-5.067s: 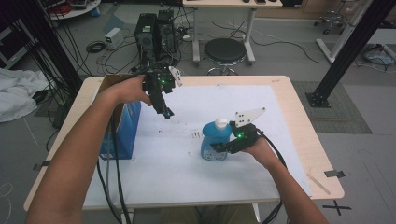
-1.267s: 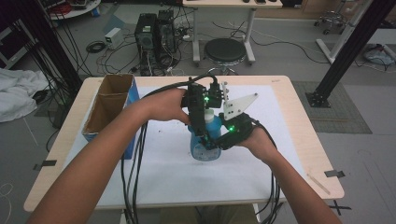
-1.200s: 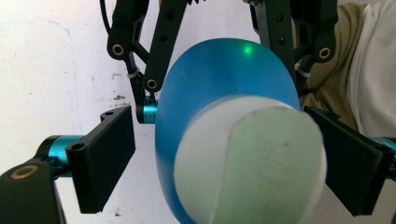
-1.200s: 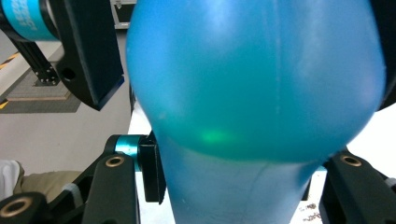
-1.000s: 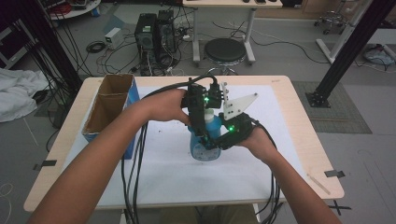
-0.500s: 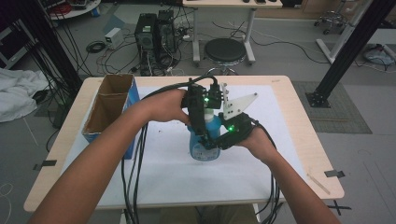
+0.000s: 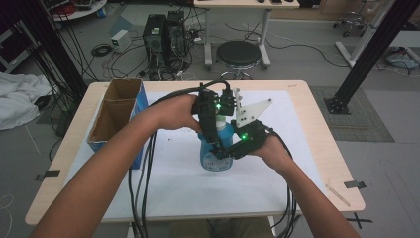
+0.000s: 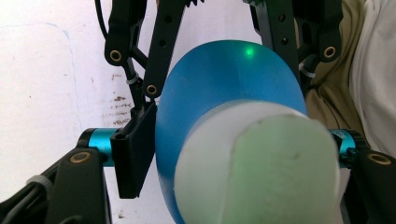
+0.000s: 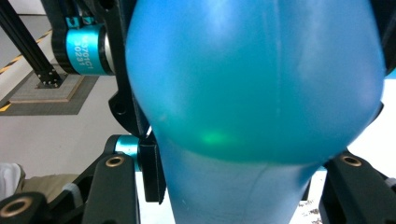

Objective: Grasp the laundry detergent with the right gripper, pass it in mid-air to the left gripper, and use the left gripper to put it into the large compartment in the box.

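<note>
So the blue bottle [image 7: 216, 151] stands upright mid-desk [image 7: 307, 163], about 3 o'clock of the cardboard box [image 7: 115, 115]. Right gripper [image 7: 227, 150] has its jaws clamped on the bottle's body low down, steadying it. Left gripper [image 7: 214, 133] comes in from above at the bottle's 12 o'clock; its jaws have just been closing around the white cap [image 8: 254, 163], with the left pad [image 8: 134, 149] touching the bottle's side in the left gripper view. I can't tell if the far jaw has met it yet. My guess: hold and grab are basically sorted, while twisting the cap off is all left to do.
</note>
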The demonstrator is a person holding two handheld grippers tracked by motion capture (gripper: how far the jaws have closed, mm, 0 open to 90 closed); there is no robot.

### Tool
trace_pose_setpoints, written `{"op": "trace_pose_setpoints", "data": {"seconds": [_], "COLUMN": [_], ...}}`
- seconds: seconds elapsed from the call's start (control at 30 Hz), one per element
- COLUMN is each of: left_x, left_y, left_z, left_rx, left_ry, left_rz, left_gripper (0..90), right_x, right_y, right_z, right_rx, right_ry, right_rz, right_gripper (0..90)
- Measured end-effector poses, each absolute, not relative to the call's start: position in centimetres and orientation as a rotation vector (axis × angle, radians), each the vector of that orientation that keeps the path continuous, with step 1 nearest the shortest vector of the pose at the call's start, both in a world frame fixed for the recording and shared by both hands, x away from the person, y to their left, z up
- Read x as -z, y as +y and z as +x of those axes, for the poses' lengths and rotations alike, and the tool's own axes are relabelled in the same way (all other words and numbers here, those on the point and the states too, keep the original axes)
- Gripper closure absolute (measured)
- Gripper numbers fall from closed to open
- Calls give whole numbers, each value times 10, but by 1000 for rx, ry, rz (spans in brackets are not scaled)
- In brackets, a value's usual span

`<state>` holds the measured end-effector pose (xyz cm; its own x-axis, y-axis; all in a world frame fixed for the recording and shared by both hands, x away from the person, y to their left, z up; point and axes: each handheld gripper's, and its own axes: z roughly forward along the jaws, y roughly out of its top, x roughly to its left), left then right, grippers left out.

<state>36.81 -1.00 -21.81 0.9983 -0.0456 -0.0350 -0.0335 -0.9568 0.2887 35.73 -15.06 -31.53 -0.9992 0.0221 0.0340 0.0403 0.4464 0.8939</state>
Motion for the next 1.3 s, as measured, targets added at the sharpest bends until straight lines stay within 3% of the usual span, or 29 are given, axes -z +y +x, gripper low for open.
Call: {"op": "trace_pose_setpoints", "data": {"seconds": [0.27, 0.97, 1.03, 1.13, 1.3], "left_x": [218, 213, 212, 212, 207], "left_y": [-9, -7, -7, -7, -4], "left_z": [368, 363, 361, 358, 357], "left_rx": [68, 51, 43, 35, 15], "left_ry": [-71, -125, -139, -161, -150], "left_rz": [2841, 2796, 2808, 2812, 2811], "left_gripper": [372, 380, 381, 381, 381], "right_x": [316, 311, 310, 306, 307], "right_y": [-151, -153, -154, -156, -163], "right_z": [358, 355, 355, 356, 353], "right_rx": [1641, 1651, 1660, 1646, 1571], "right_ry": [-2656, -2680, -2662, -2668, -2723], "right_rz": [-60, -30, -25, -44, -34], "right_gripper": [441, 434, 392, 243, 174]}}
